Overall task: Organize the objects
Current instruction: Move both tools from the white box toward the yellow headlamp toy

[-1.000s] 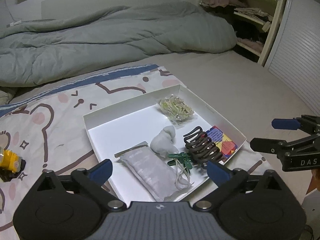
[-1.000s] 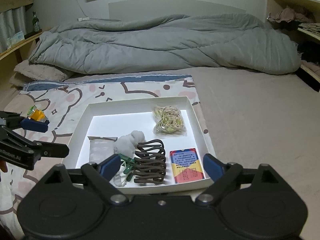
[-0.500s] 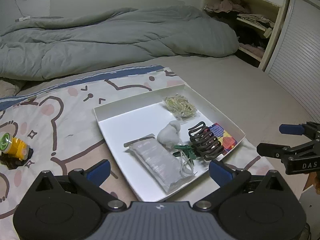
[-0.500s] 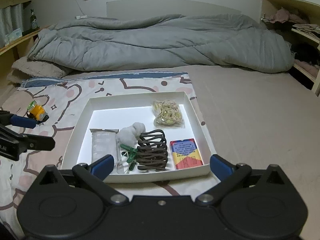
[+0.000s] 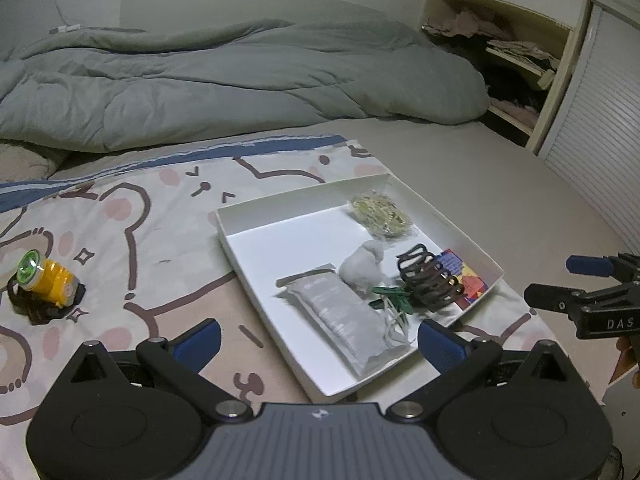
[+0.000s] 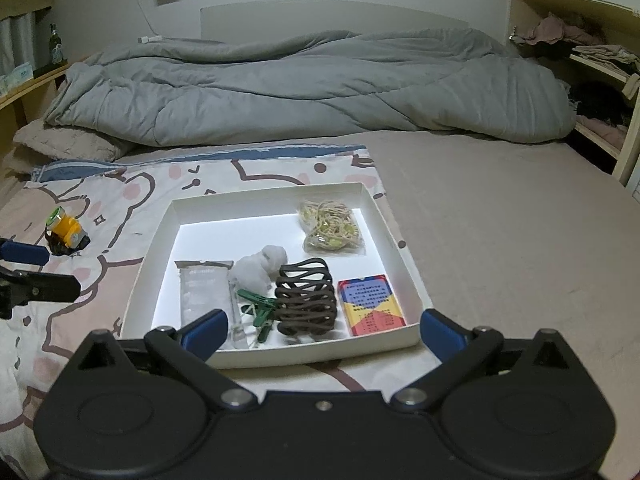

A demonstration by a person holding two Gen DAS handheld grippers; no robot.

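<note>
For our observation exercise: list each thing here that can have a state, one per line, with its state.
White tray: uncovered, holding items.
Brown hair claw: in tray, lying on its side.
Card pack: flat in tray.
Yellow toy: outside tray, on blanket.
Left gripper: jaws open, empty.
Right gripper: jaws open, empty.

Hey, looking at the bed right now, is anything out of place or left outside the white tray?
Yes. A small yellow toy with a green cap lies alone on the bear-print sheet, left of the white tray. The hair claw clip, card deck, rubber band bag and other items sit inside the tray.
</note>
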